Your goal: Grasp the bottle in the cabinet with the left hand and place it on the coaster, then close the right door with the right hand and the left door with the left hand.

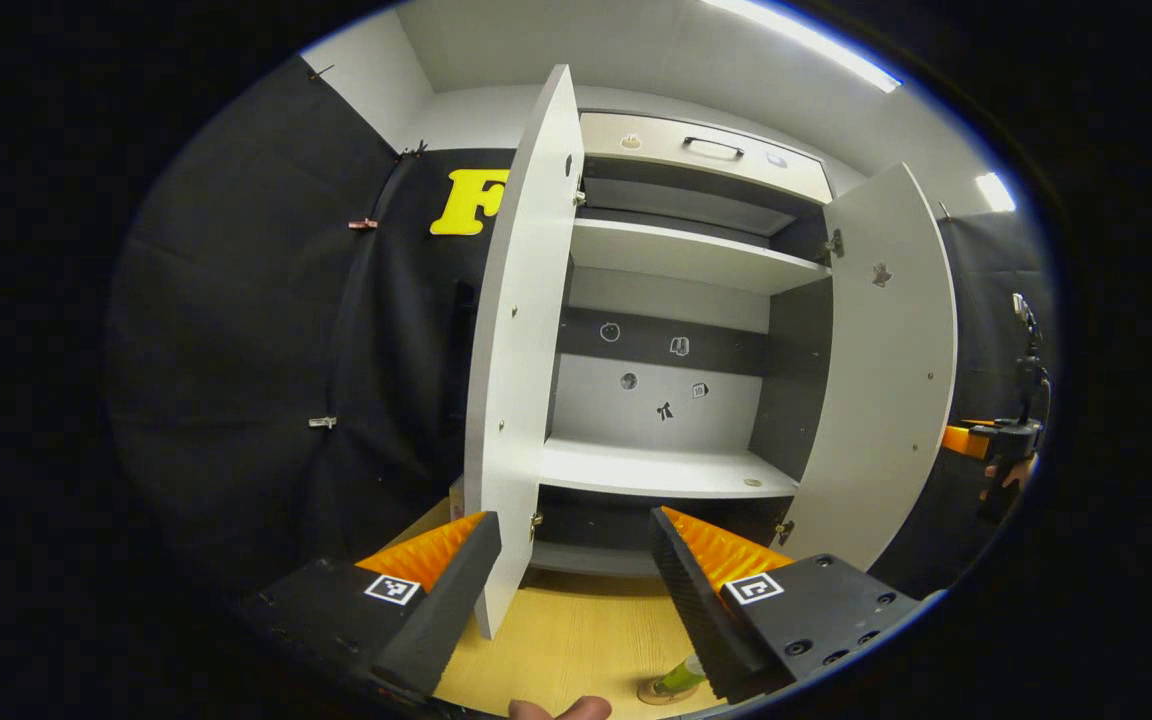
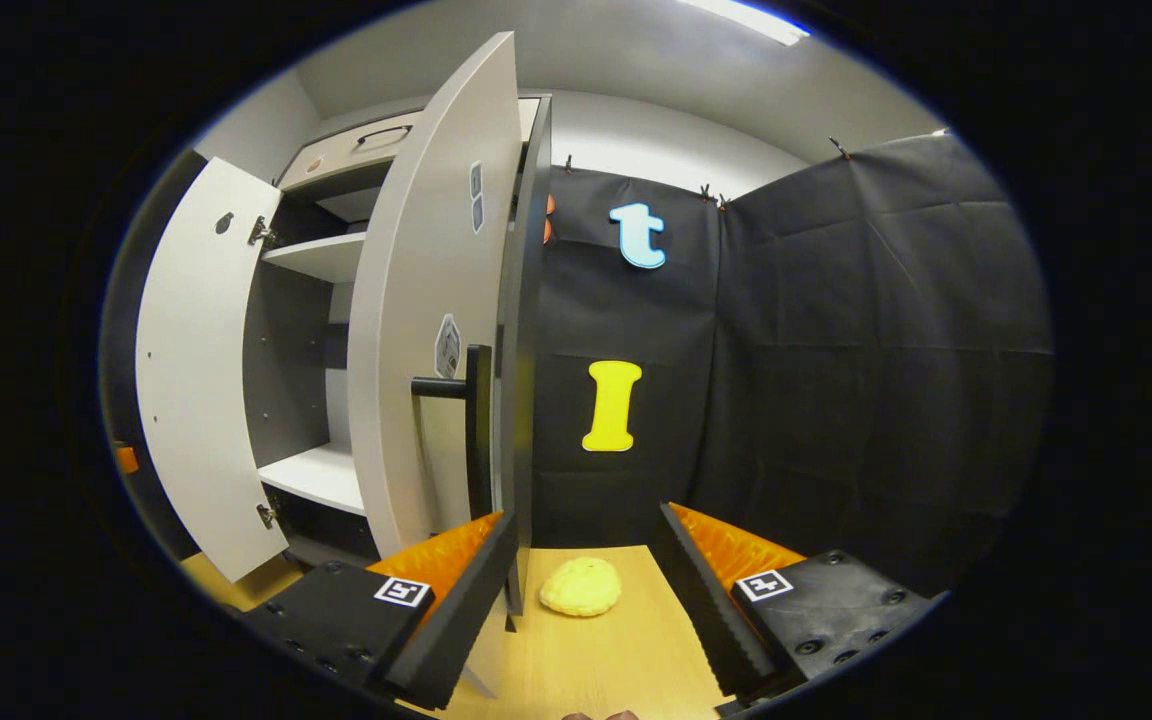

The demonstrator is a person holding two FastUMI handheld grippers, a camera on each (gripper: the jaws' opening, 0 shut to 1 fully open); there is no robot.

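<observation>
Nearest the lens in the left gripper view, the left gripper (image 1: 576, 560) stands wide open and empty, its jaws straddling the edge of the left door (image 1: 521, 330). Low beside its finger, the bottle (image 1: 681, 678) rests on the coaster (image 1: 658, 692) on the wooden table (image 1: 576, 630), out of the cabinet (image 1: 676, 300). Likewise open and empty, the right gripper (image 2: 586, 565) faces the right door (image 2: 426, 320) and its black handle (image 2: 471, 400); both doors stand ajar. Risk: a door swung too briskly could jolt the table, toppling the bottle.
</observation>
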